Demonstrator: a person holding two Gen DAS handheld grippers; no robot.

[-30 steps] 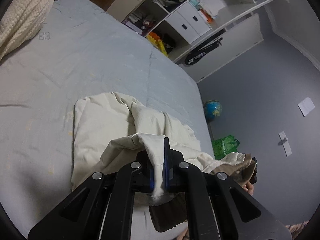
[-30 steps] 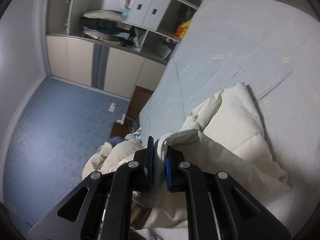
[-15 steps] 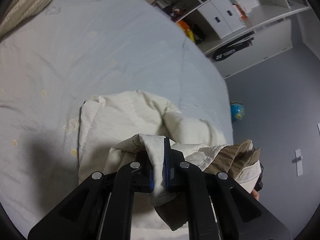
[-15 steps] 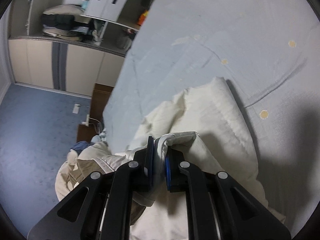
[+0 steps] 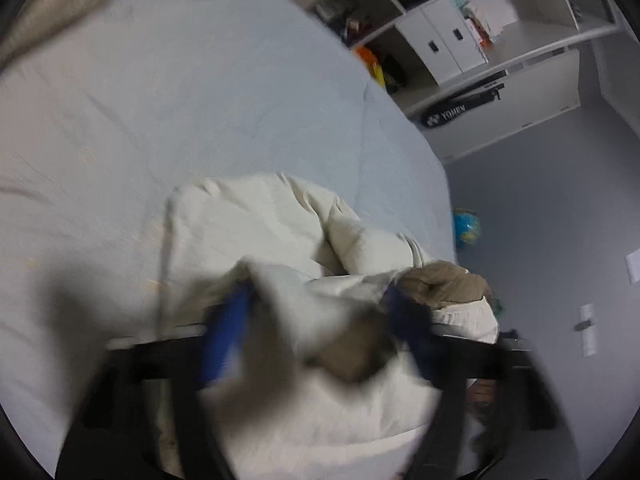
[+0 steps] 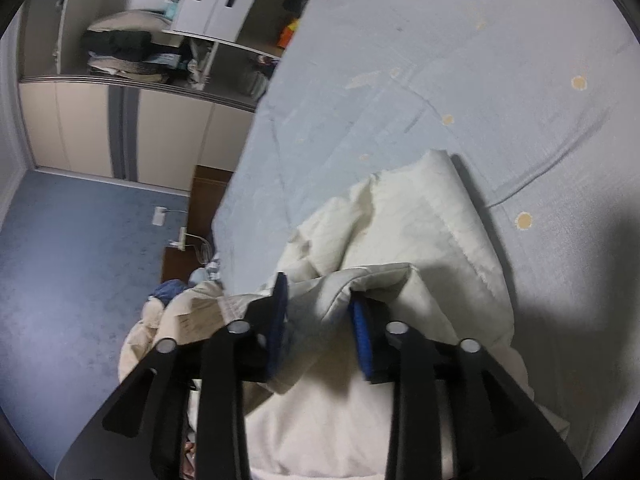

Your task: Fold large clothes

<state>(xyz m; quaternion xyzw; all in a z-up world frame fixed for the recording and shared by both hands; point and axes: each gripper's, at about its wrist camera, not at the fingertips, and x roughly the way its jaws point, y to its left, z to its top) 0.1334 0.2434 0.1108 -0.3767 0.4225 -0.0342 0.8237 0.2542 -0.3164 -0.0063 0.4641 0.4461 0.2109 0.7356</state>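
Observation:
A large cream garment (image 5: 256,220) with a tan inner part (image 5: 444,280) lies bunched on the light blue bed (image 5: 200,100). My left gripper (image 5: 320,320) is blurred. Its jaws are opening and stand wide apart, and the cream fold lies loose between the blue pads (image 5: 228,332). In the right wrist view the same garment (image 6: 420,216) lies folded over near the edge of the bed (image 6: 440,60). My right gripper (image 6: 320,316) is opening too. A fold of the cloth still hangs between its pads (image 6: 362,332) and drapes over the right one.
A knitted cream blanket (image 5: 60,4) lies at the bed's far left corner. White shelves and drawers (image 5: 452,40) line the wall, and a globe (image 5: 466,226) stands on the floor. Beside the bed stand a brown nightstand (image 6: 188,240) and a heap of clothes (image 6: 168,312).
Both grippers were shut on folds of the cream garment and have now opened, the left one wide. Both sank toward the bed, and the cloth settled onto the pile.

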